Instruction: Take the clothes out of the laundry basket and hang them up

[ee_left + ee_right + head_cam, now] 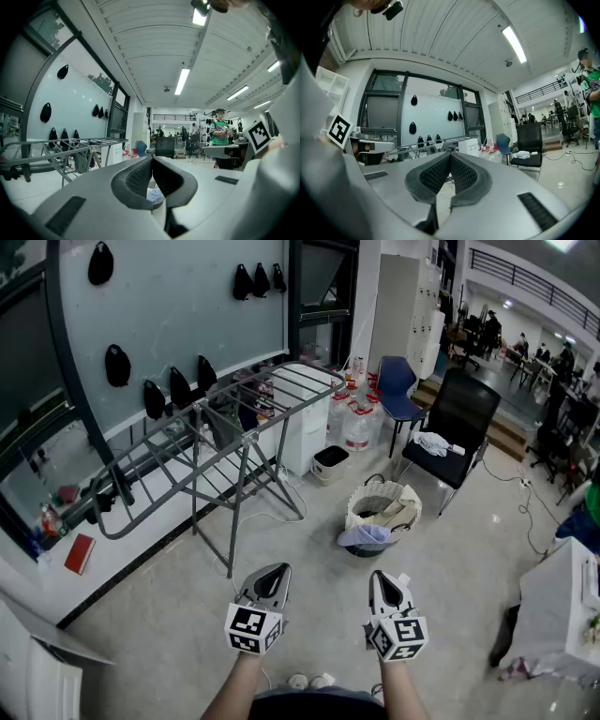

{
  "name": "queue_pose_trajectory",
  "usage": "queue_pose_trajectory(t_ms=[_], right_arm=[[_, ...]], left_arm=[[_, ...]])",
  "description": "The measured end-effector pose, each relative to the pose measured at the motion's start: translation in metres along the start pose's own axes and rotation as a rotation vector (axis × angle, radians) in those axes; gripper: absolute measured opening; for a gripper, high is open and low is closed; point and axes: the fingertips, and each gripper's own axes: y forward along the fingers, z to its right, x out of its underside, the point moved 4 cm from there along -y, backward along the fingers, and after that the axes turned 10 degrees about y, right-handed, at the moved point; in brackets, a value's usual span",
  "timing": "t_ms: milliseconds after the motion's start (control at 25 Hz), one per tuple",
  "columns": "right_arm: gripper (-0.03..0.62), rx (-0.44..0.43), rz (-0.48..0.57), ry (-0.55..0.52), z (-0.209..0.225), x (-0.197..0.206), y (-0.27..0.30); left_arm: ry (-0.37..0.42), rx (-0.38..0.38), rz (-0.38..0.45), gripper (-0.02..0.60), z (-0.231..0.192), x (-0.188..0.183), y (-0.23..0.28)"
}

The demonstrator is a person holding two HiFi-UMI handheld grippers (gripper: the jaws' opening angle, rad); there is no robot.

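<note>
Step in hand: approach to basket, nothing picked up yet.
- Left gripper point(277, 570): clenched, empty, low centre of head view.
- Right gripper point(380, 576): also clenched, empty, just right of it.
- Laundry basket point(405, 495): on floor, right of centre, well apart from both grippers.
- Pale blue garment point(366, 535): draped over basket's near rim, more clothes inside.
- Drying rack point(302, 379): upper left of basket.

Next move, by my reading: close in on basket, lower one gripper, spread jaws, pinch blue garment at rim.

The drying rack point(216, 442) is dark grey. The laundry basket point(356, 502) is cream, with a pale blue cloth point(366, 535) at its rim. The left tool point(273, 571) and right tool point(384, 577) carry black-and-white square markers.
</note>
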Motion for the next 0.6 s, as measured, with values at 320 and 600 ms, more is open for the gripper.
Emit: queue_pose_trajectory(t_ms=[320,600], right_arm=[[0.002,-0.003,-0.01,-0.001,0.002,0.0,0.006],[0.002,0.014,-0.007,-0.004,0.009,-0.001,0.006]], left_arm=[[-0.006,0.007,-0.013,0.021,0.001,0.001,0.005],[-0.032,0.02,-0.021,0.021,0.003,0.005,0.01]])
